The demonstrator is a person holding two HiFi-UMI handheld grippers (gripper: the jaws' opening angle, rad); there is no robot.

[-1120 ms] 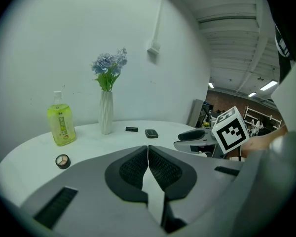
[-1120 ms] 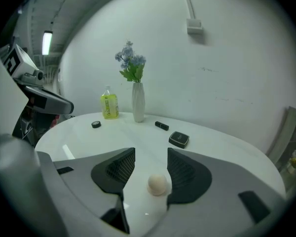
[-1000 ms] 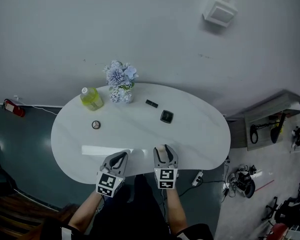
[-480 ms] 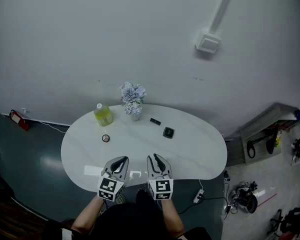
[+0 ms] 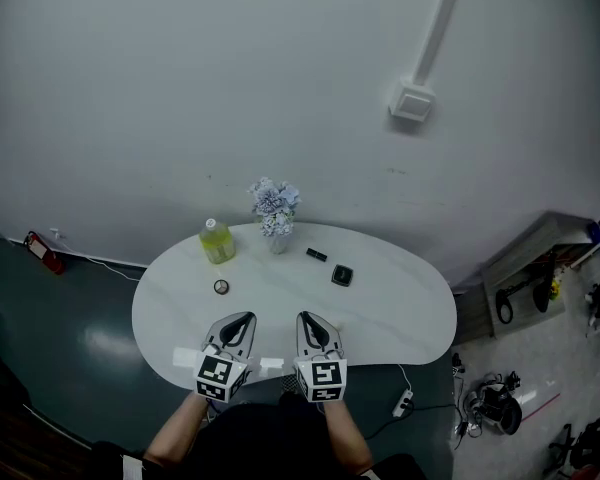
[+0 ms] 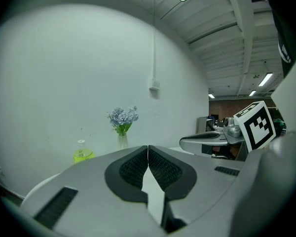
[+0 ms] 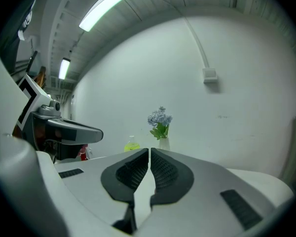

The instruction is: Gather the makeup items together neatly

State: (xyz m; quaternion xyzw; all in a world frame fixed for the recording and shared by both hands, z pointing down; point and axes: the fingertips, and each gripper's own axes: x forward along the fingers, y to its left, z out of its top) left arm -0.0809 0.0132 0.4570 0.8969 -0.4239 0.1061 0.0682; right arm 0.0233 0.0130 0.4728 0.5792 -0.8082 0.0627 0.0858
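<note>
Both grippers are held side by side above the near edge of the white oval desk (image 5: 400, 313), and neither carries anything. The left gripper (image 5: 244, 319) has its fingers (image 6: 133, 169) pressed together with nothing between them. The right gripper (image 5: 306, 318) has just been closing its fingers (image 7: 164, 171), and they too now meet on empty air. The makeup items lie well apart across the far half of the desk. A small round compact (image 5: 221, 287) sits to the left, a square black compact (image 5: 342, 275) to the right, and a small black oblong item (image 5: 317, 255), too small to identify, lies just beyond the square one. By my reading, the step in hand is the first reach, so the fingers should be spread wide before either gripper descends. The two black pieces already sit near each other, which makes that spot the sensible place to gather. The left gripper is best placed to fetch the round compact and bring it across, while the right gripper straightens the square compact and the oblong item. Flat cases probably want a low, level approach, with the fingers closing across opposite edges rather than pressing from above. The yellow-green bottle (image 5: 217, 241) and the vase of flowers (image 5: 276, 211) stand near the far edge, just behind the items. An overshooting reach could tip them, so moves there should be short and slow.
</note>
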